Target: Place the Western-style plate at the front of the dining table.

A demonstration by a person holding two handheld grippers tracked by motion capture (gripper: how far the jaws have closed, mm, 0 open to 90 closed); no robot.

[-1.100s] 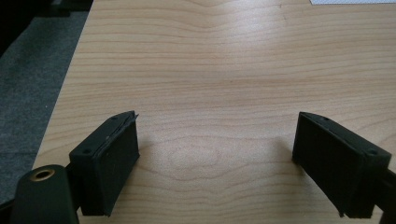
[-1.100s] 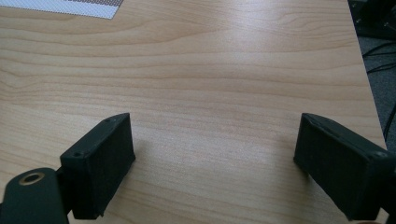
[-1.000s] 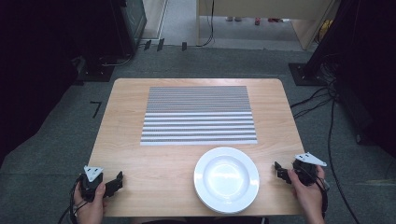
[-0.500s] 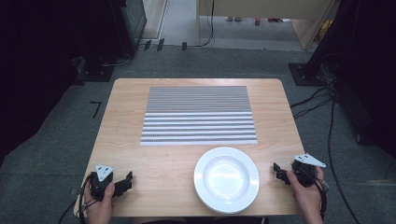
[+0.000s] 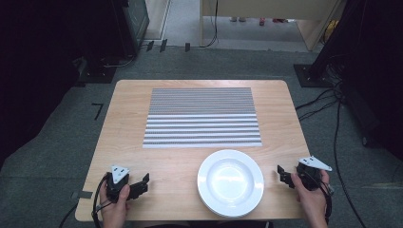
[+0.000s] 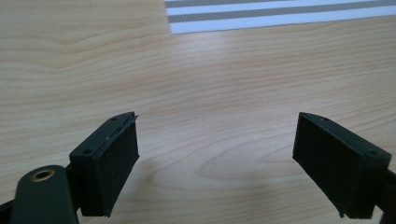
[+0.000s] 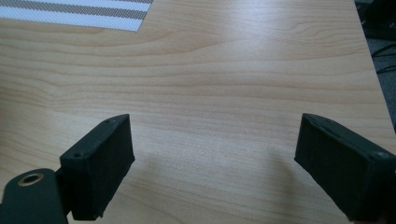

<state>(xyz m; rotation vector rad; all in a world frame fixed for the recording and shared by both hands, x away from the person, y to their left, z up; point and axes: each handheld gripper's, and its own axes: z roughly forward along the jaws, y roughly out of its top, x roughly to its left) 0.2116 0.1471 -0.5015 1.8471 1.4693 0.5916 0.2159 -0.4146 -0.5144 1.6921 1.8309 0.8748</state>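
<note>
Low at the bottom of the frame, two hands hold open grippers on either side of a white plate.

In the high view the left gripper (image 5: 142, 183) sits at the lower left, gripped from below by a hand (image 5: 115, 205), jaws pointing right toward the plate (image 5: 230, 182). The right gripper (image 5: 282, 174) sits at the lower right, jaws pointing left, just beside the plate's rim. Both gripper views show jaws spread wide over bare table (image 6: 224, 107), holding nothing. A striped mat (image 5: 203, 117) lies above the plate, mid-frame.

One camera looks down from above; two ride low over the table (image 5: 180, 166), sharing the striped mat (image 5: 202, 116).
</note>
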